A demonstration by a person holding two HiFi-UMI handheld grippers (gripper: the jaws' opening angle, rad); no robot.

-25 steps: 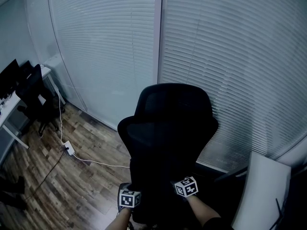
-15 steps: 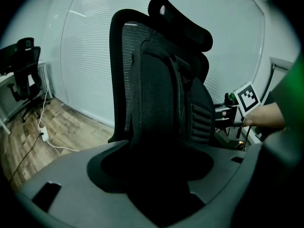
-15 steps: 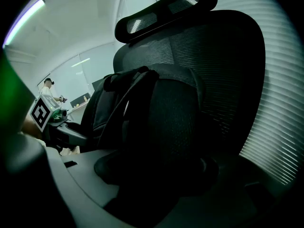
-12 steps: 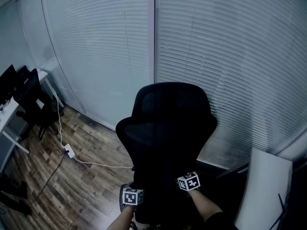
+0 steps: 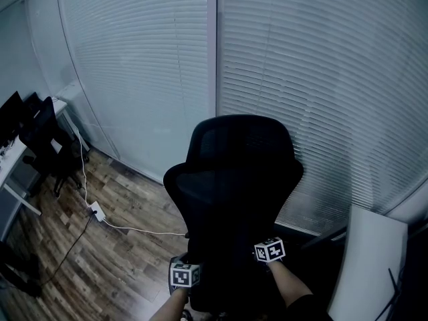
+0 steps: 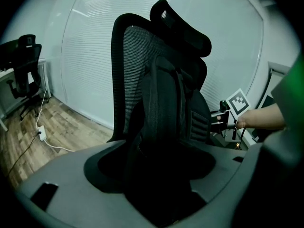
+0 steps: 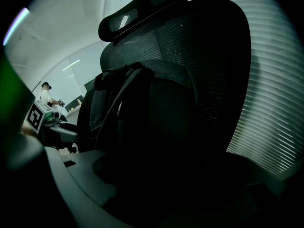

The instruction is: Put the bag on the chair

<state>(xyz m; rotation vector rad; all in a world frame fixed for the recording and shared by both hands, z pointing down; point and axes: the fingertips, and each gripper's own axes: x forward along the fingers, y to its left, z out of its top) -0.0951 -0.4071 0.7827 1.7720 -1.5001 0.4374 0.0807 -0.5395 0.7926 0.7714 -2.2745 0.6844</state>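
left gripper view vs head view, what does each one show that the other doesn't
Only the left gripper view: the black fabric backpack standing on the seat against the backrest, framed by the left gripper's parted jaws, which have just been opening. In the head view the backpack is lost in darkness.
Only the head view: the left gripper's own square-marked cube.
Both: the black mesh office chair, the white slatted blinds, the wooden floor and the white cable lying on it.
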